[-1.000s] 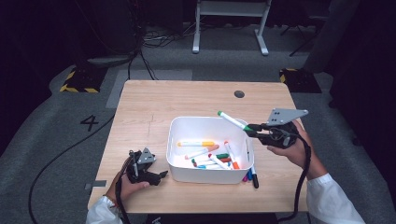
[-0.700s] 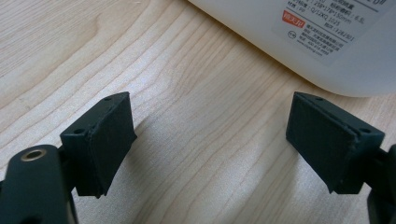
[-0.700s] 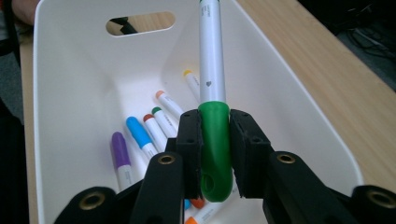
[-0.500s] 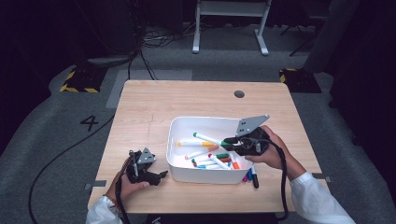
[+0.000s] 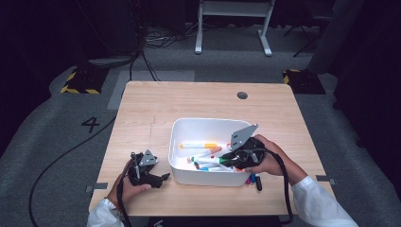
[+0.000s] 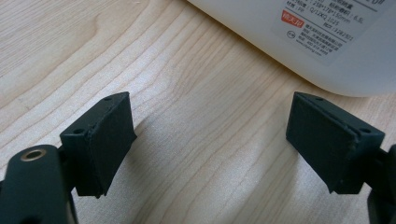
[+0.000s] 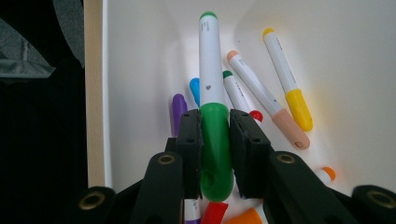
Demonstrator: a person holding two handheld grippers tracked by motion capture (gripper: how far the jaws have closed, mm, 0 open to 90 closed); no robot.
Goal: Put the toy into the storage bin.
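A white bin (image 5: 189, 124) stands at the middle front of the wooden table (image 5: 189, 101) and holds several markers. My right gripper (image 5: 228, 160) reaches low into the bin from its right side, shut on a green-capped white marker (image 5: 208, 161). In the right gripper view my right gripper (image 7: 215, 140) has both pads pressed on the green cap, and the green marker (image 7: 210, 60) points ahead over the loose markers. My left gripper (image 5: 161, 178) rests on the table just left of the bin. In its own view the left gripper (image 6: 210, 135) is open over bare wood.
A yellow-capped marker (image 5: 198, 145) lies in the bin's middle. A few more markers (image 5: 253, 180) lie on the table at the bin's front right corner. The bin wall (image 6: 327, 46) with a label stands close ahead of the left gripper. A dark hole (image 5: 242, 95) marks the table's far side.
My right gripper has carried the green marker left and down, from above the bin's right rim into the bin. The left gripper has stayed put.
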